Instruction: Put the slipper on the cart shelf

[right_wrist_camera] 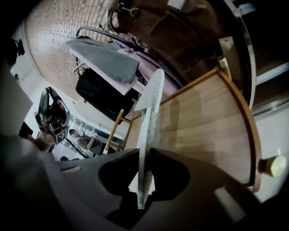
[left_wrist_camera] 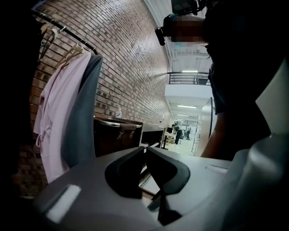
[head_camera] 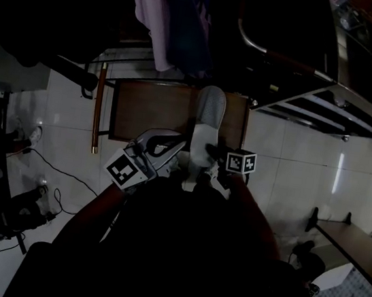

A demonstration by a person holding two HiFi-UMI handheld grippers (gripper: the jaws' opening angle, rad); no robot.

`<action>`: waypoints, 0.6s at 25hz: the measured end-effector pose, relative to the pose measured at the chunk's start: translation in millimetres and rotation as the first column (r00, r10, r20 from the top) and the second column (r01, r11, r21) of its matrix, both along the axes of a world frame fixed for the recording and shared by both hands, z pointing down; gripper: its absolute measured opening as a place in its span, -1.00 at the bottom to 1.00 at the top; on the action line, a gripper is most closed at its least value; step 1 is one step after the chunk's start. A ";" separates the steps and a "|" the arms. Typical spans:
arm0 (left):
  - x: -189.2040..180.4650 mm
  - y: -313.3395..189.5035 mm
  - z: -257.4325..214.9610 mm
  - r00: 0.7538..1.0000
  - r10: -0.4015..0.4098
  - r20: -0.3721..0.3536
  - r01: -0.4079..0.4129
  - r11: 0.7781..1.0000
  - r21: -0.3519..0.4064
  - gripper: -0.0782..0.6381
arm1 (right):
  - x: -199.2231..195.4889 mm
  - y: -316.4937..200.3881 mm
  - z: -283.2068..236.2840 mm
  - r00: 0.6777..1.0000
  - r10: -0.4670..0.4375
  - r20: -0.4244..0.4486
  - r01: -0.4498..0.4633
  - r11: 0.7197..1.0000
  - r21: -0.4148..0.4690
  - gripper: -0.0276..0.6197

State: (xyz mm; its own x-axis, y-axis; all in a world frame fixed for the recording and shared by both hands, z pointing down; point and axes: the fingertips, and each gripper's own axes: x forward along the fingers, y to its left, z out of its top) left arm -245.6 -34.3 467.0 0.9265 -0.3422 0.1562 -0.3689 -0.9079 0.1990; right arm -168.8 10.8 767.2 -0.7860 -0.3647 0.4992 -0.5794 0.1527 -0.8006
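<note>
A grey and white slipper (head_camera: pixel 208 123) hangs toe-forward over the brown wooden cart shelf (head_camera: pixel 150 108). My right gripper (head_camera: pixel 203 167) is shut on its heel end. In the right gripper view the slipper (right_wrist_camera: pixel 151 108) stands on edge, pinched between the two dark jaws of the right gripper (right_wrist_camera: pixel 144 155), above the wood-grain shelf (right_wrist_camera: pixel 212 122). My left gripper (head_camera: pixel 164 145) hovers just left of the slipper at the shelf's near edge. In its own view the left gripper (left_wrist_camera: pixel 144 151) is shut, with nothing between its jaws, and it looks toward a brick wall.
Clothes (head_camera: pixel 170 18) hang from a rack above the shelf's far side; a pink garment (left_wrist_camera: pixel 58 113) shows beside a grey one. A metal-framed rack (head_camera: pixel 344 98) stands at right, a wooden post (head_camera: pixel 97 108) at the shelf's left. Cables (head_camera: pixel 52 173) lie on the white floor.
</note>
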 end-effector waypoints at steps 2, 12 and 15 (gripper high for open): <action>0.6 3.4 -5.2 1.000 0.000 -0.011 0.000 1.000 0.012 -0.72 | 3.9 -1.6 -17.7 1.000 0.008 -0.006 -0.008 0.999 0.045 -0.72; 1.0 10.4 -27.6 0.999 -0.016 -0.048 0.019 0.998 0.056 -0.72 | 22.0 -25.3 -145.8 0.999 0.041 -0.021 -0.032 0.943 0.331 -0.72; 1.6 6.6 -35.8 0.998 -0.024 -0.058 0.028 0.997 0.076 -0.72 | 25.4 -38.5 -188.8 0.999 0.051 -0.019 -0.038 0.905 0.424 -0.72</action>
State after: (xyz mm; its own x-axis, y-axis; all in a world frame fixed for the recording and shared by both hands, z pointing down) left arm -244.0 -27.7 431.2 0.9239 -0.3752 0.0757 -0.3825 -0.9116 0.1503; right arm -143.4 -27.7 578.4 -0.7514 -0.5811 0.3126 -0.6157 0.4470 -0.6489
